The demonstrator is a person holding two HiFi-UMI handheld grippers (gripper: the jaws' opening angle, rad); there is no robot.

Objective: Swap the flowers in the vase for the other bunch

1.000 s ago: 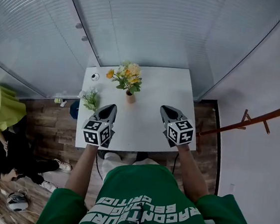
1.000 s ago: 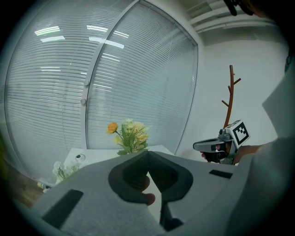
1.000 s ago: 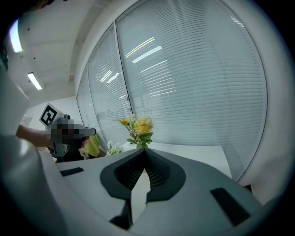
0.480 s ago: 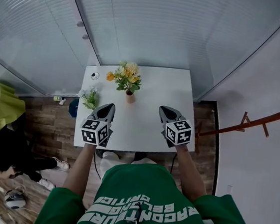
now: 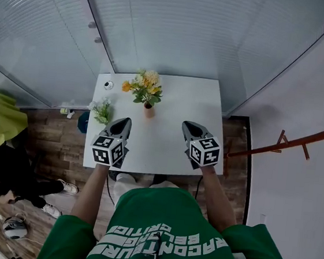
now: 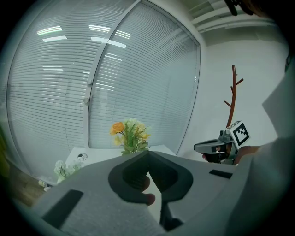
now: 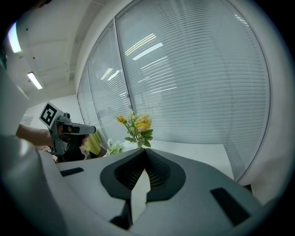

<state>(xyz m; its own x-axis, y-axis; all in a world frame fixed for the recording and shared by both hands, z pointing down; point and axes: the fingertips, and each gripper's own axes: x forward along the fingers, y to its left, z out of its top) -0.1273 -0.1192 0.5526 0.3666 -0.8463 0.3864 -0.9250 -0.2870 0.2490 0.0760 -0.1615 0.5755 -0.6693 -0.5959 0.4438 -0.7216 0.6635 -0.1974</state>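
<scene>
A small brown vase stands at the back of the white table and holds a yellow and orange bunch. A white and green bunch lies near the table's left edge. My left gripper hovers over the table's front left, shut and empty, just right of the lying bunch. Over the front right hangs my right gripper, also shut with nothing in it. Both point toward the vase from a distance.
A small round object sits at the table's back left corner. Blinded glass walls close in behind the table. A wooden coat stand rises at the right. On the floor at the left sit a person and a yellow-green cloth.
</scene>
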